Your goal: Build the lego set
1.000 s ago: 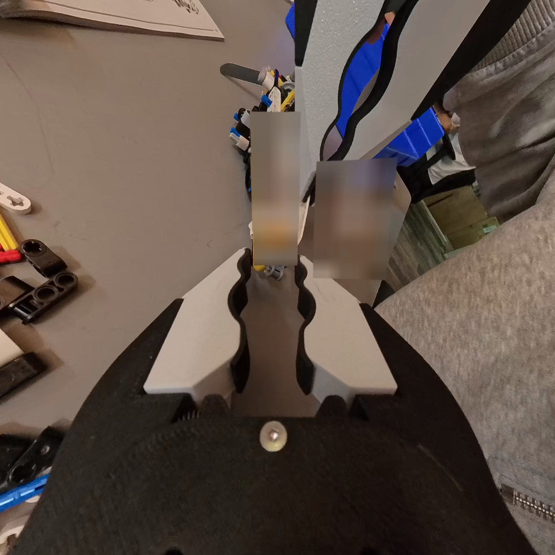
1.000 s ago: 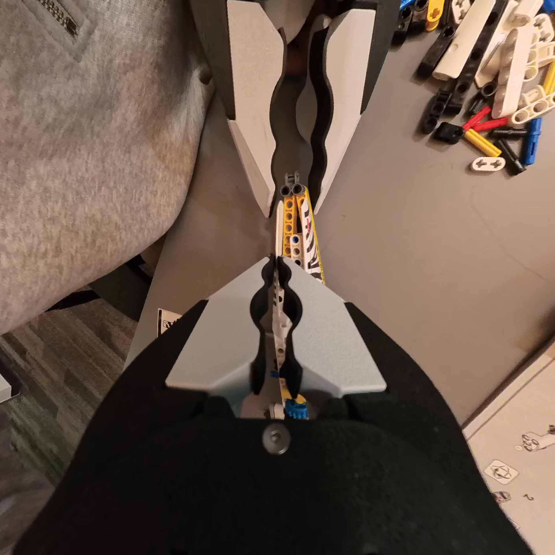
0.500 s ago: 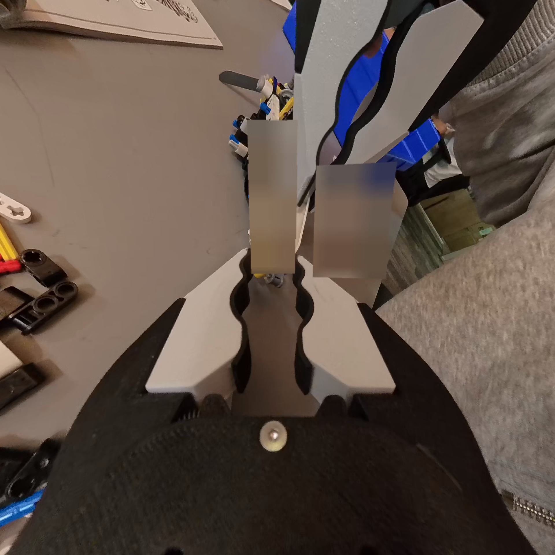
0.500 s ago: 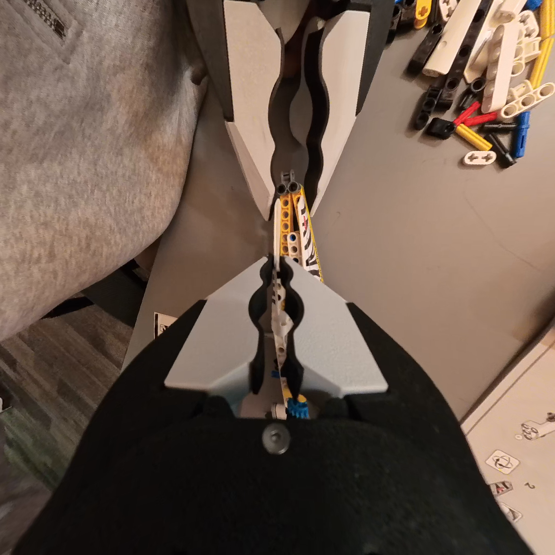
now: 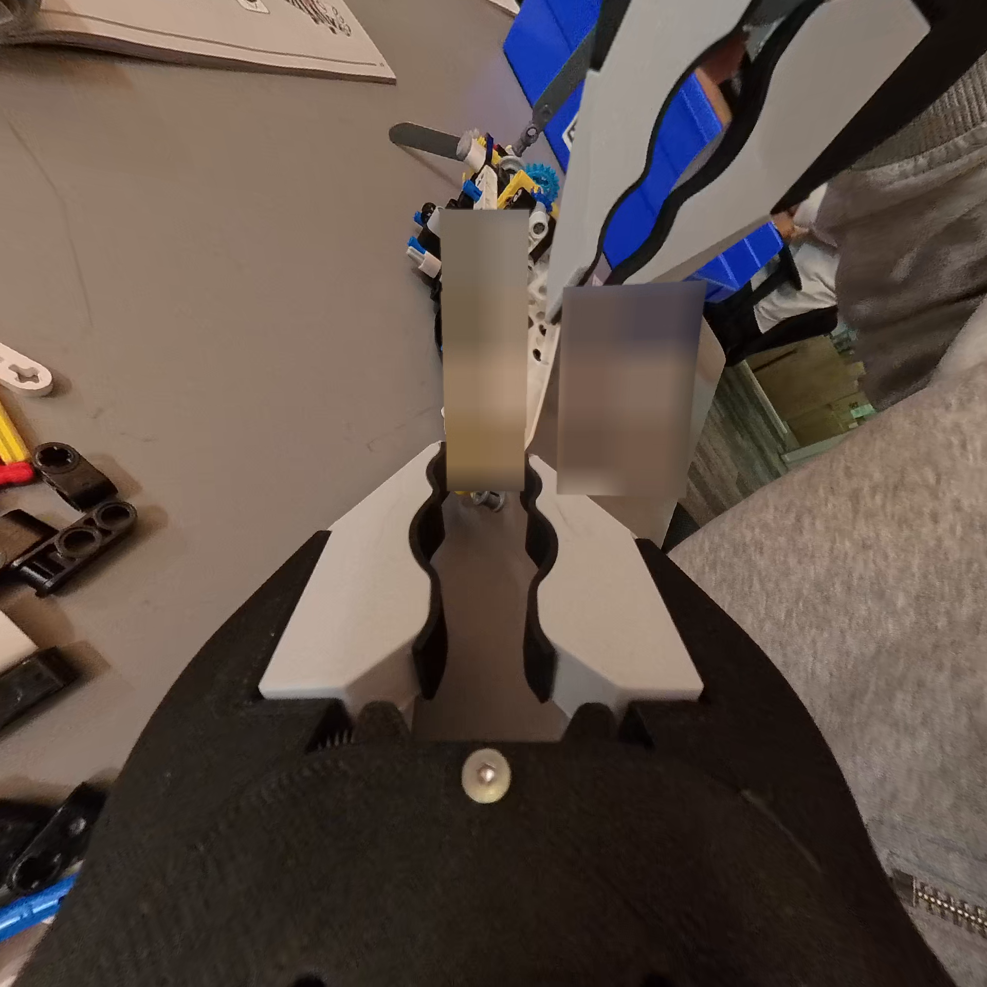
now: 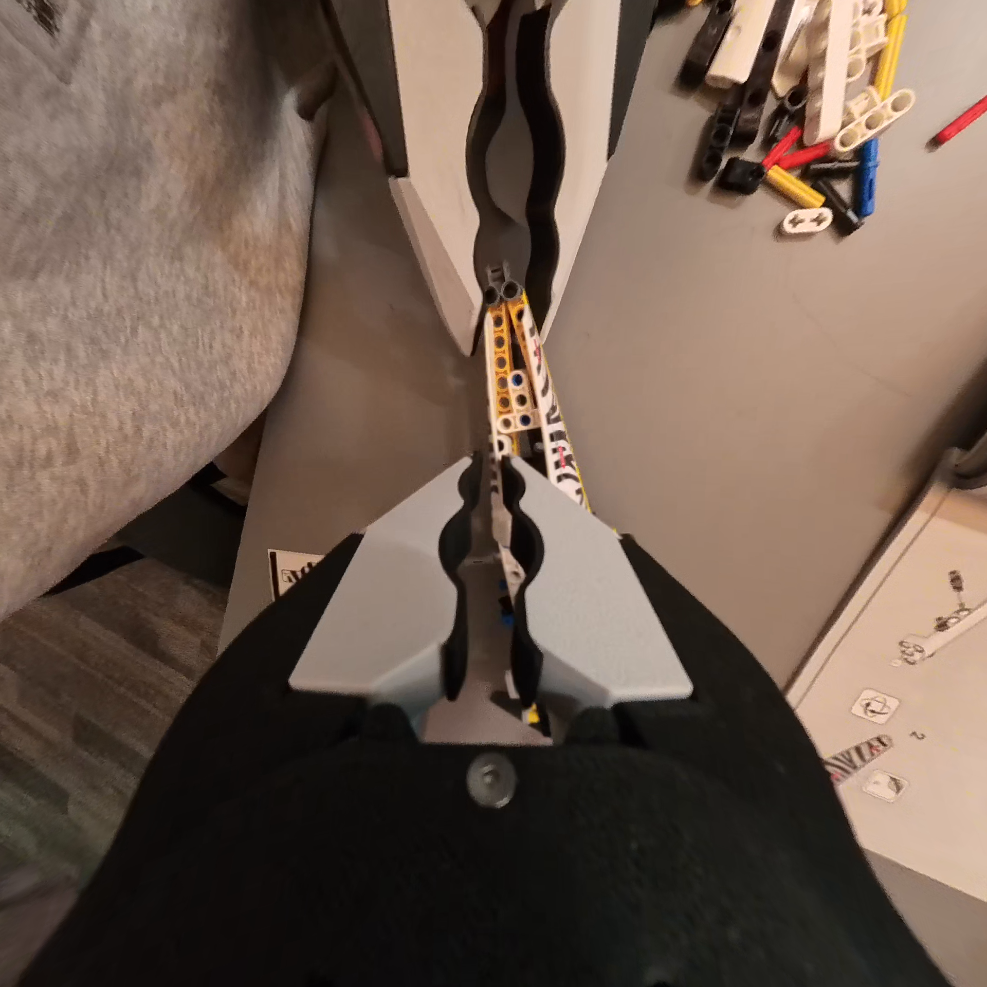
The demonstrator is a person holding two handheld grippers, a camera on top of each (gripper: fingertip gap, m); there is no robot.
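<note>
The lego model (image 6: 515,384), a long yellow and white build with striped panels, lies near the counter (image 6: 721,400) edge closest to the person, between the two grippers. The right gripper (image 6: 491,470) has its jaws nearly closed, a narrow gap left; a white beam of the model runs between them against the right-hand pad, but blur makes it impossible to tell whether it is actually clamped. The left gripper (image 5: 483,470) is open, its tips flanking the grey connector (image 6: 503,288) at the model's end without clearly touching it. In the left wrist view two blurred patches cover most of the model, leaving its far end with a blue gear (image 5: 539,179) visible. Loose pieces (image 6: 801,123) are cut off at the counter's far corner, and an instruction booklet (image 5: 213,32) lies partly out of view.
</note>
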